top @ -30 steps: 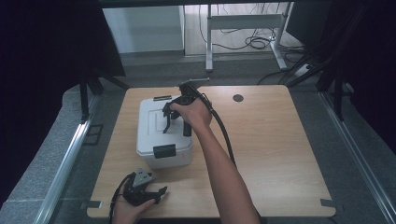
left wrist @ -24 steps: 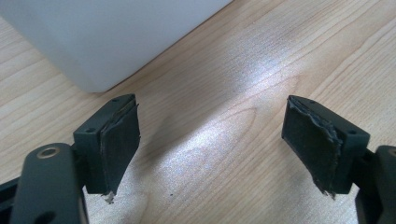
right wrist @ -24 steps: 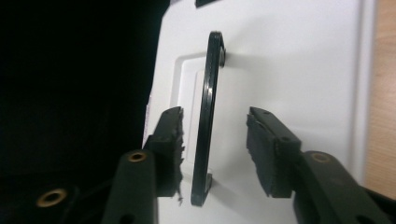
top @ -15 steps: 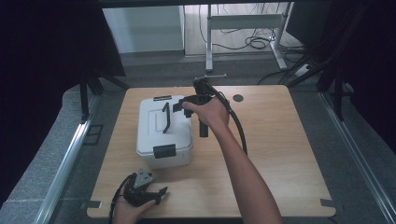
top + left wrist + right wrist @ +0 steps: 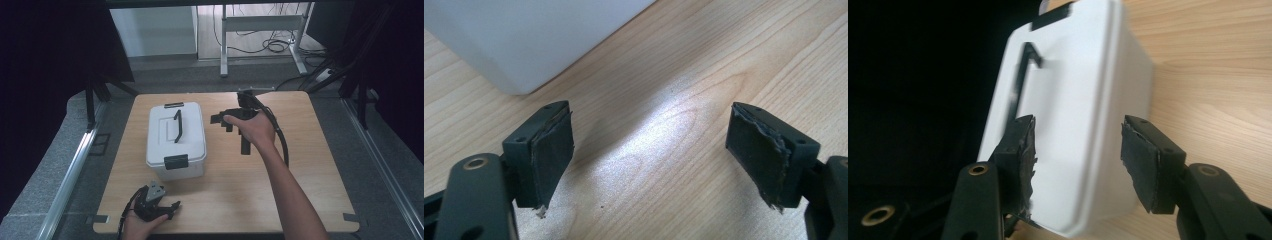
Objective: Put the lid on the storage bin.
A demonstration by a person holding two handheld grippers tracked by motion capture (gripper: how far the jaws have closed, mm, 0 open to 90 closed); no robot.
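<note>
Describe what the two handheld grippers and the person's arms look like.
Both grippers are black. The left gripper has a grey three-cornered plate on top, and its jaws end in dark, frayed-edged pads. The right gripper trails a thick black cable and has a brass-coloured rivet on each jaw arm. The right forearm is bare, with no sleeve.

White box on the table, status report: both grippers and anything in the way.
Left gripper open, resting near table's front edge. Right gripper open, empty, held beside white box. Box lid on, front latch shut. Nothing in the way.
</note>
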